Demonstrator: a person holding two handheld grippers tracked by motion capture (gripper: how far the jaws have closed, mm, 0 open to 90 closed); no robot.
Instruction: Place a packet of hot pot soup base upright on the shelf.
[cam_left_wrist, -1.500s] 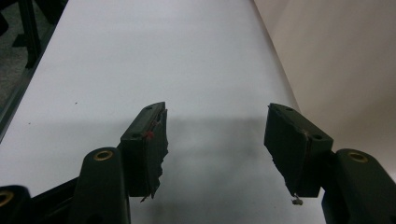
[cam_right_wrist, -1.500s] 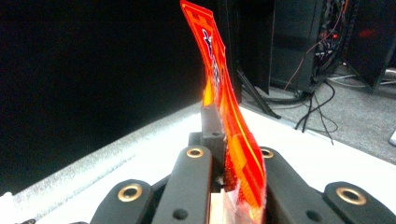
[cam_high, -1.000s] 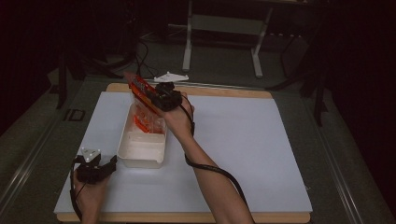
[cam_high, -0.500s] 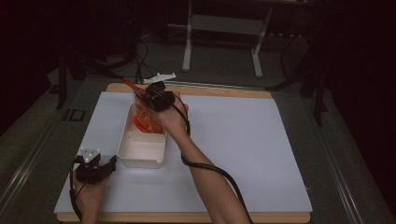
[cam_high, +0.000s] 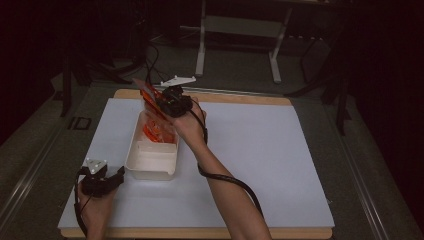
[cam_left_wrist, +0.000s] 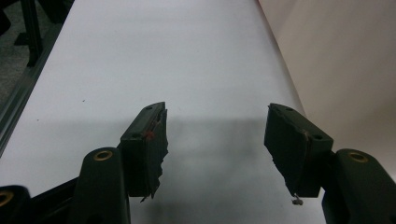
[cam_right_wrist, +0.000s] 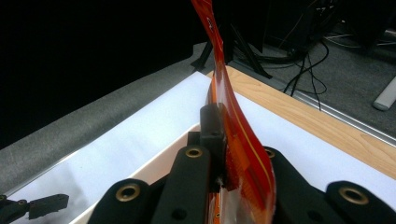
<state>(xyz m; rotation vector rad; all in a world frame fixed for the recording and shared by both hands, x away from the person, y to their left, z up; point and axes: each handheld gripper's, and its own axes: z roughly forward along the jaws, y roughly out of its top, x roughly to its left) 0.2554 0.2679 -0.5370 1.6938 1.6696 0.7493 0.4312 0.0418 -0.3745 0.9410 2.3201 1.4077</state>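
my right gripper (cam_high: 161, 101) is clamped on an orange packet (cam_high: 148, 94) w/ long axis upright, over the far end of the white bin (cam_high: 150, 165) just below, left gripper (cam_high: 112, 179) gaping wide, idle near-left beside it.

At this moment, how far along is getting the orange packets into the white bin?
Done: at least one orange item already lies in the white bin. In hand: the right gripper is shut on an orange packet above the bin's far end. Left: lower and release it. The left gripper rests open beside the bin.
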